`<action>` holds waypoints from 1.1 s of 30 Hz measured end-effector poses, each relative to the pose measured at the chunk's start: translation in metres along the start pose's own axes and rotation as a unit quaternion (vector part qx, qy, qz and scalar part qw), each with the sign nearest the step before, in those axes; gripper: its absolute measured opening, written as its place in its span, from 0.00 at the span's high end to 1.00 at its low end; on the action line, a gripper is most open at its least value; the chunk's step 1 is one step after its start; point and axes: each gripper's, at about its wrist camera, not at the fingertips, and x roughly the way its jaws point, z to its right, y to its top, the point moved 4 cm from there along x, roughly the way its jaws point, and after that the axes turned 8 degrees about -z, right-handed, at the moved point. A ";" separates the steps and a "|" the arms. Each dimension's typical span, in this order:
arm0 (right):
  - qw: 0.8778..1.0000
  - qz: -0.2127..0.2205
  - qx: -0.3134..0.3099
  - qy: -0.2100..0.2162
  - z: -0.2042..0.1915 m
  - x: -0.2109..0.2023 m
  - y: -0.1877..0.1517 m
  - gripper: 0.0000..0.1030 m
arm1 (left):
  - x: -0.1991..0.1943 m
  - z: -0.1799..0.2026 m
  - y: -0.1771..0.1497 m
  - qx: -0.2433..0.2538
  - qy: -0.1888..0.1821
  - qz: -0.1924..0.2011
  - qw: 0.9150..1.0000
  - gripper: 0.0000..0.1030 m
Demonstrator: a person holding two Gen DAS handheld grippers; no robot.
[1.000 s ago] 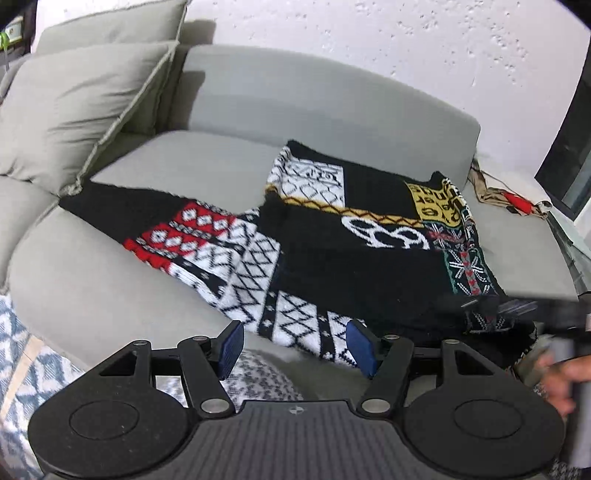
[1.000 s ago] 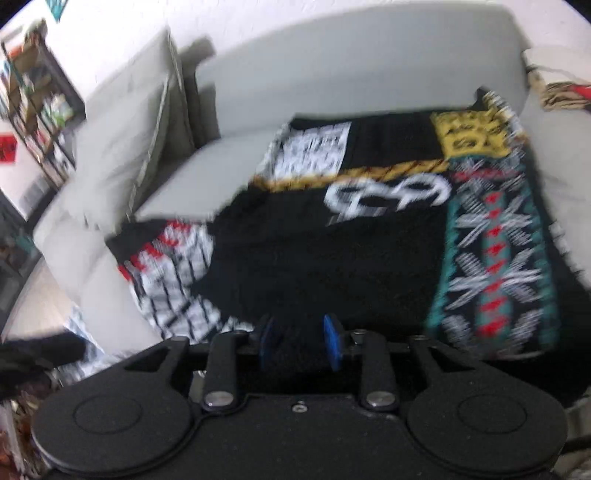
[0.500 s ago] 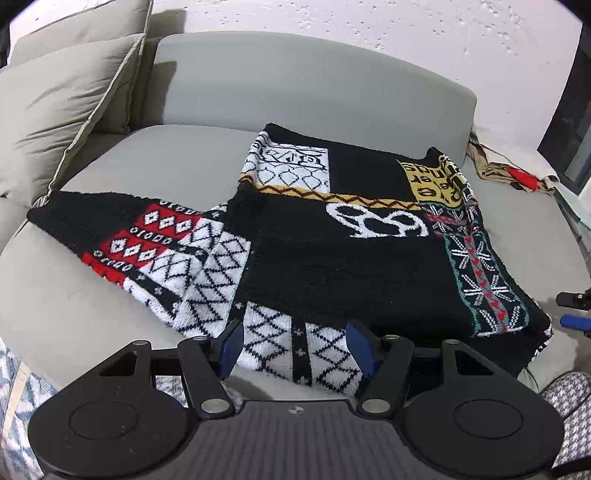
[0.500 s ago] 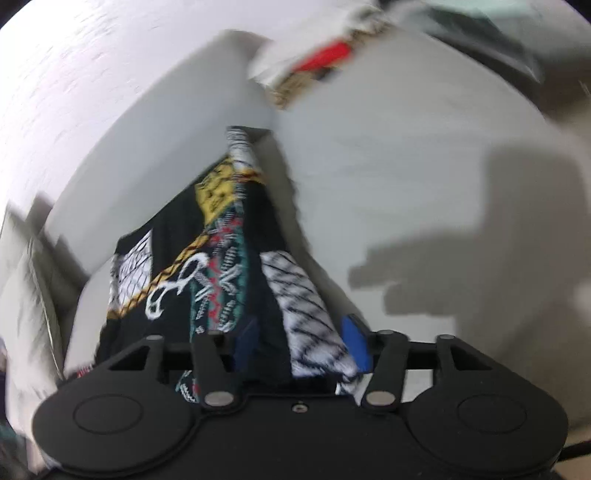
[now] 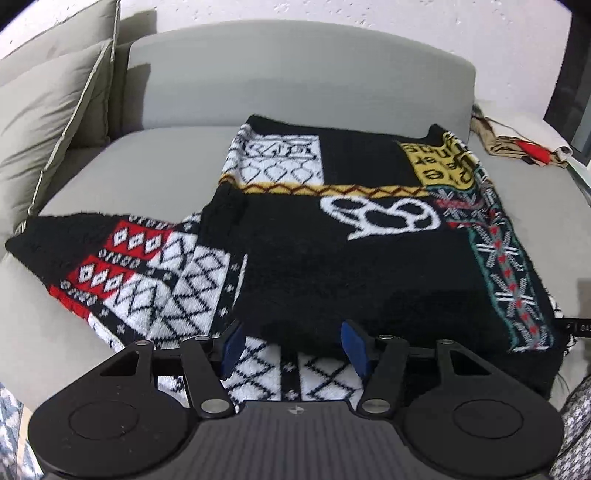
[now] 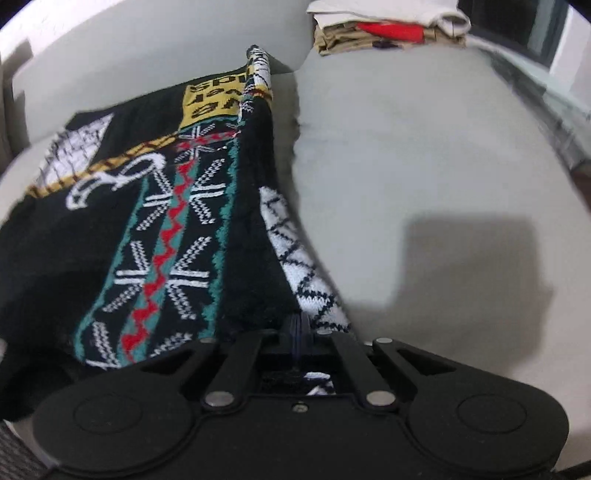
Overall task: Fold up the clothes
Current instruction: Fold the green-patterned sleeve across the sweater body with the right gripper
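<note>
Sweater (image 5: 351,258) is lying flat on the grey sofa (image 5: 295,85), body spread across the seat, collar end toward the backrest. One sleeve is sticking out sideways from the body toward the cushions (image 5: 48,110), showing red and white diamond bands. The sweater's near hem is hanging at the seat's front edge. On its far side from the cushions, a teal and red patterned strip is running along the body's edge.

Left gripper (image 5: 293,349) is hovering over the sweater's near hem, at the white lattice panel. Its jaws are standing apart and have just been narrowing slightly. The blue pads (image 5: 232,347) are flanking the hem fabric, but no pinch is visible; cloth is lying loose between and below them. Reading: released.

Right gripper (image 6: 297,326) is sitting at the sweater's near corner on the patterned-strip side, where black knit meets a white lattice piece. Its jaws have just been closing and are now fully clenched, pads pressed together. The corner fabric is bunching right at the fingertips, yet whether any knit is actually caught between the pads cannot be told; the view is blurred there.

A folded beige and red garment pile (image 6: 388,27) is lying on the sofa well beyond the sweater's collar end. The right gripper's shadow is falling on bare seat beside the sweater.
</note>
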 end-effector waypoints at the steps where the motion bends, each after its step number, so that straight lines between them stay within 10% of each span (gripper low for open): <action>1: 1.000 0.000 -0.006 -0.006 -0.001 0.000 -0.001 1.00 | 0.002 -0.003 -0.001 -0.005 -0.001 -0.002 1.000 0.46; 10: 1.000 0.025 0.009 0.013 0.001 -0.040 0.010 0.90 | 0.005 -0.023 0.008 -0.010 -0.008 0.012 1.000 0.47; 16: 0.990 0.067 0.038 0.121 -0.013 -0.041 0.027 0.90 | 0.038 -0.022 0.020 -0.007 0.013 -0.024 1.000 0.74; 21: 0.997 0.008 -0.013 0.075 -0.033 0.016 0.008 0.95 | 0.054 -0.020 0.014 0.013 0.032 -0.051 0.998 0.74; 29: 0.993 0.029 -0.018 0.110 -0.050 -0.037 -0.002 0.93 | 0.003 -0.003 -0.002 0.024 0.010 0.002 1.000 0.74; 33: 0.993 -0.005 -0.043 0.109 -0.066 -0.021 -0.016 0.94 | 0.036 0.005 -0.018 0.025 -0.001 -0.077 0.997 0.71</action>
